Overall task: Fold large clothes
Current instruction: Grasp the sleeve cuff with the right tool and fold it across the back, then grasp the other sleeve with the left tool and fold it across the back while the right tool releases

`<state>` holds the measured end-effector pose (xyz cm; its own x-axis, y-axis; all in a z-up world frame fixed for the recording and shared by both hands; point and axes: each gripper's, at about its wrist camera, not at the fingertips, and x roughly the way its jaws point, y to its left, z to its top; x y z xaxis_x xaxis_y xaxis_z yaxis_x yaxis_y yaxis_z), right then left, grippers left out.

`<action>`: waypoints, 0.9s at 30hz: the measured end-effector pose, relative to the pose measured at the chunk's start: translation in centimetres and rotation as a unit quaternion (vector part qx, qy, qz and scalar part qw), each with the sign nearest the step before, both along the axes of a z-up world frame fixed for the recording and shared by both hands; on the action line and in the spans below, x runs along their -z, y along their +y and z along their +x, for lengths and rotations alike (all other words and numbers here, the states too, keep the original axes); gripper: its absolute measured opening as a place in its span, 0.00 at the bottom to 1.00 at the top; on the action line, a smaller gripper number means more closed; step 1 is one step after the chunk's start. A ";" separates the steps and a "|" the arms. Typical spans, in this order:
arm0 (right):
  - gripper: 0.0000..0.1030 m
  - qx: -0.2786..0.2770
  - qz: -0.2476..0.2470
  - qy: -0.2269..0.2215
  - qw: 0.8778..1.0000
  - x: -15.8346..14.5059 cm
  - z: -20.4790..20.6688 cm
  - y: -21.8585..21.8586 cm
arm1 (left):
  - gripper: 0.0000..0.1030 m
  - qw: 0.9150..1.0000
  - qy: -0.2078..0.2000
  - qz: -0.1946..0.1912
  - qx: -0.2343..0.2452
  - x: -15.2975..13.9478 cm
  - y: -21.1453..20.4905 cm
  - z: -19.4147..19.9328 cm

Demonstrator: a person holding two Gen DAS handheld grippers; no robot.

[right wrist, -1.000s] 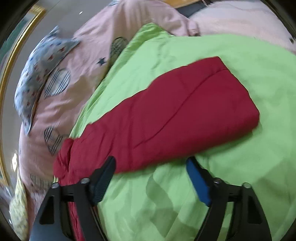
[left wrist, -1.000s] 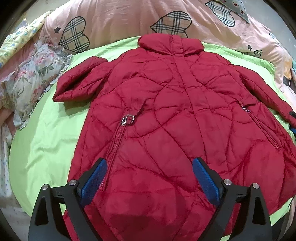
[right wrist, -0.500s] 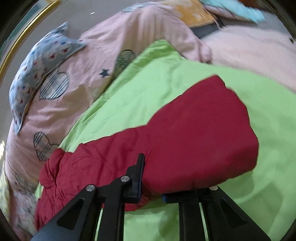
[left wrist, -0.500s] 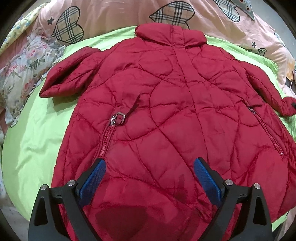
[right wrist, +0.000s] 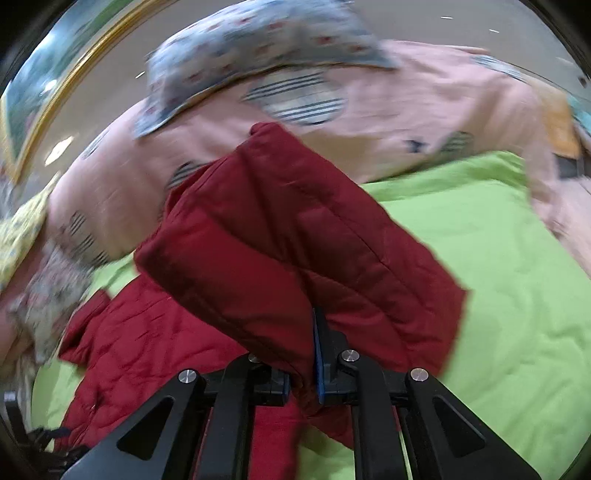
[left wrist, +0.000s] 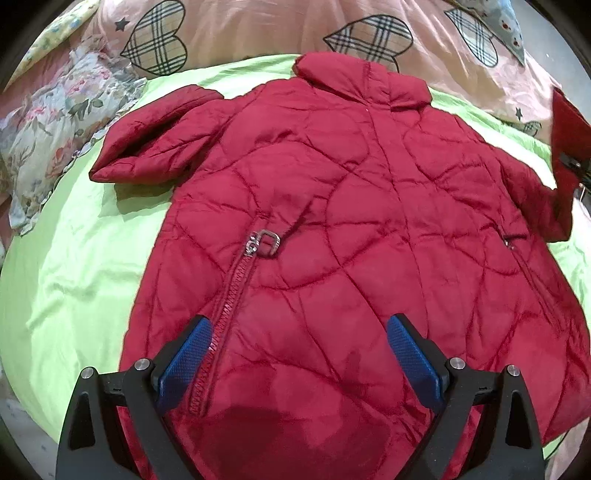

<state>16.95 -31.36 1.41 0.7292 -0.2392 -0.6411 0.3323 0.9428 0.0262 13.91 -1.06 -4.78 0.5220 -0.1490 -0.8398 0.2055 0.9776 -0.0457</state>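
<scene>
Now clamped shut on the sleeve (right wrist: 295, 236) with the right gripper (right wrist: 317, 369), pads pinching the padded red fabric close to the cuff end. Stood wide over that sleeve a second ago while it lay flat on the bed; closed on it half a second ago, and since then lifted it clear and swung it round, to go by the blur. In the left wrist view, seen as a raised red flap at the right edge (left wrist: 565, 147).

Meanwhile holding the left gripper (left wrist: 299, 354) wide open over the lower front of the coat (left wrist: 351, 229), nothing between the blue pads, not touching as far as can be told. Crept a little closer to the hem over the last second.

Further out: coat spread face up on the green sheet (left wrist: 74, 277), zipped, buckle (left wrist: 264, 242) at the pocket, other sleeve (left wrist: 155, 147) bent at the elbow, collar toward the pink duvet (left wrist: 258, 33) with its plaid hearts. Floral pillow (left wrist: 48, 122) off to the side.

Probably the first fold under way: sleeve to be carried inward across the chest and laid flat. Worth watching for slippery padding sliding out of the pinch, or the shoulder dragging the body askew.
</scene>
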 end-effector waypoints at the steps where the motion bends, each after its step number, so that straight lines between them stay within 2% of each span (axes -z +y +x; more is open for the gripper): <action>1: 0.08 -0.018 0.002 0.005 1.000 0.3 0.7 1.2 | 0.94 1.000 -0.001 -0.006 -0.002 -0.2 0.4 0.3; 6: 0.08 -0.091 -0.003 0.035 0.995 2.4 3.8 7.0 | 0.94 0.999 -0.001 -0.044 -0.009 -1.0 2.0 1.7; 12: 0.09 -0.144 0.012 0.082 0.986 7.2 7.6 12.1 | 0.94 0.996 0.006 -0.088 -0.011 -1.5 3.7 4.2; 16: 0.09 -0.171 0.015 0.102 0.980 10.0 9.1 14.5 | 0.94 0.989 0.021 -0.144 -0.008 -1.9 5.2 6.9; 22: 0.09 -0.216 0.004 0.113 0.970 12.8 10.1 17.6 | 0.94 0.970 0.051 -0.238 -0.015 -1.6 6.8 13.0; 24: 0.09 -0.231 -0.005 0.118 0.966 13.4 10.1 18.3 | 0.94 0.960 0.070 -0.271 -0.012 -0.9 6.9 15.5; 25: 0.09 -0.237 -0.010 0.121 0.964 13.8 10.1 18.7 | 0.94 0.952 0.084 -0.294 -0.006 -0.2 6.7 17.1; 27: 0.09 -0.245 -0.018 0.124 0.961 14.3 10.2 19.5 | 0.94 0.944 0.106 -0.312 -0.011 1.0 6.7 19.3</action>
<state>27.18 -11.91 -12.85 0.5852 0.0684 -0.8080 -0.1602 0.9866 -0.0324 33.23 5.63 -5.76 0.3598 -0.6405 -0.6784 0.1076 0.7508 -0.6517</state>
